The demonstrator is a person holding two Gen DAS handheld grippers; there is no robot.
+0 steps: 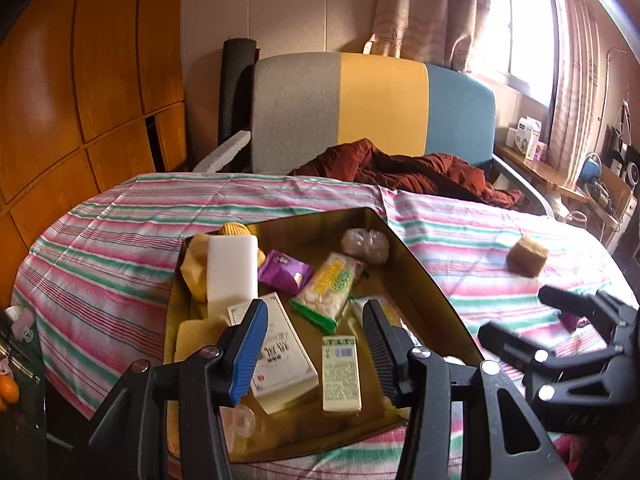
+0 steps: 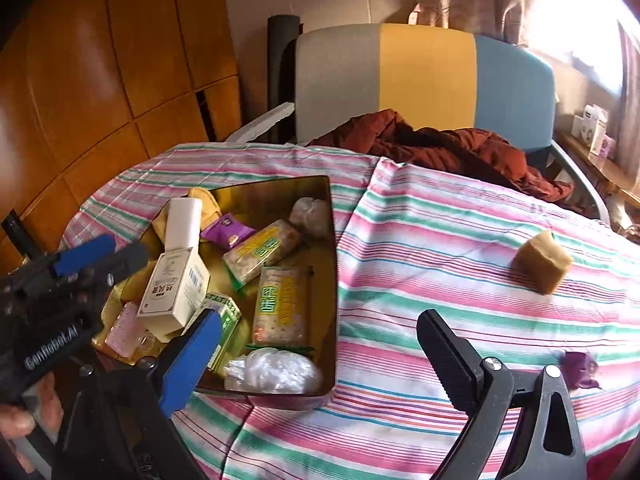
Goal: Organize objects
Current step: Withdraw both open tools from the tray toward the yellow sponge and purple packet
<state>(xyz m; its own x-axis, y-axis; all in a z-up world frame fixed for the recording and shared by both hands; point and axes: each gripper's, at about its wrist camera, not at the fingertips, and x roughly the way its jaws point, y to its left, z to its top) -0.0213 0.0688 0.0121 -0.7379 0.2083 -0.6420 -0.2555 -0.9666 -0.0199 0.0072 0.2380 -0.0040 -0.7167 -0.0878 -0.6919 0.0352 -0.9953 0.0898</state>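
The brown block [image 2: 542, 262] is lying on the striped desk [image 2: 440, 240], well right of the tin [image 2: 332, 280]. The right tool [image 2: 320, 348] is hovering spread wide and empty; the left tool [image 1: 316, 344] is hanging part-closed over the tin, pinching nothing. A skewed approach could be nudging the block away.

Gold tin [image 2: 333, 240] crammed with snack packets and boxes near the bed's left edge; tan cube [image 2: 541, 265] and purple wrapper [image 2: 579, 369] loose toward its right edge.
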